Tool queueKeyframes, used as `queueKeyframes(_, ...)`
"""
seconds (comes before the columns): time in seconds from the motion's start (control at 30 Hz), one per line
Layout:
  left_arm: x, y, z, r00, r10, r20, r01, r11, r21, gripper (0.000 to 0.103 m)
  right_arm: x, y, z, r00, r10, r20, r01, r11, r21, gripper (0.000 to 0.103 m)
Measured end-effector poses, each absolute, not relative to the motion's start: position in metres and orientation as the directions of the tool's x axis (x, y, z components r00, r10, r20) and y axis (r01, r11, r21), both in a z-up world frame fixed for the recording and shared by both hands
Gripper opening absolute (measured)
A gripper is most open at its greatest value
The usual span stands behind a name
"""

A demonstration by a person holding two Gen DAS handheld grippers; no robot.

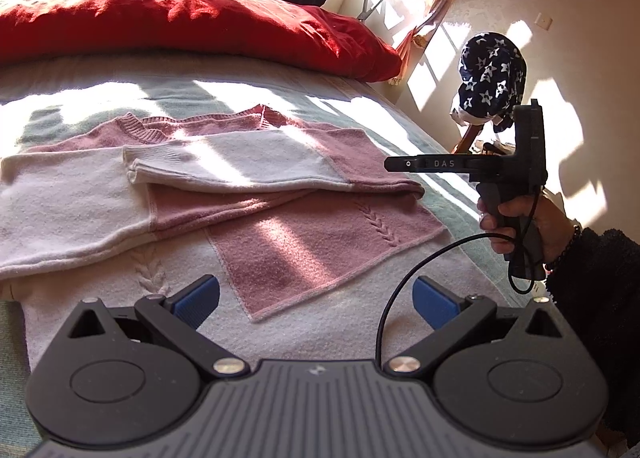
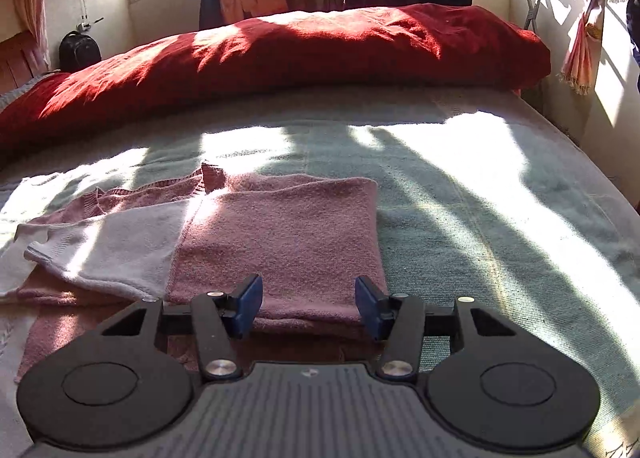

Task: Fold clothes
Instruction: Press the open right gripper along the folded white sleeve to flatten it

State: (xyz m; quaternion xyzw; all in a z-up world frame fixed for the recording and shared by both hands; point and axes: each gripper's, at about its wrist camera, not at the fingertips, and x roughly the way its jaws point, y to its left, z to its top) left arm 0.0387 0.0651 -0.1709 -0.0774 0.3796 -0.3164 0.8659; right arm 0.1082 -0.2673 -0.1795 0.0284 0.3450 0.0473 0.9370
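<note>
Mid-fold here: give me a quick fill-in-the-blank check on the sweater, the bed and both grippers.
1. The pink and white sweater lies on the ____.
2. One white sleeve is folded ____ the sweater's body.
3. The big pillow at the far end of the bed is ____.
4. The left gripper and the right gripper each hold ____.

Missing words: bed; across; red; nothing

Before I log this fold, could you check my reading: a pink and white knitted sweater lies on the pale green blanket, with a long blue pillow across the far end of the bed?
Nearly. The long pillow is red, not blue, as the right wrist view shows. The rest holds: the pink and white knitted sweater lies on the pale green blanket.
</note>
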Motion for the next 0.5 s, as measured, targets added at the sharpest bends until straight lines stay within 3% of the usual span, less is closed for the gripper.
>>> queueKeyframes(0.13, 0.04, 0.065, -0.173, 0.513, -0.593, -0.621, 0.482, 0.797, -0.362, 0.102, 0.125, -0.231, -0.165, 0.783, 0.137, -0.606, -0.162, 0.987, 0.013, 0.056)
queueKeyframes(0.33, 0.041, 0.073, -0.172, 0.527, -0.586, -0.616, 0.465, 0.805, -0.368, 0.102, 0.152, -0.203, -0.207, 0.7, 0.132, -0.702, -0.185, 0.983, 0.0, 0.057)
queueKeyframes(0.5, 0.043, 0.082, -0.169, 0.547, -0.581, -0.603, 0.442, 0.812, -0.381, 0.102, 0.148, -0.206, -0.189, 0.755, 0.171, -0.634, -0.169, 0.984, 0.064, 0.057)
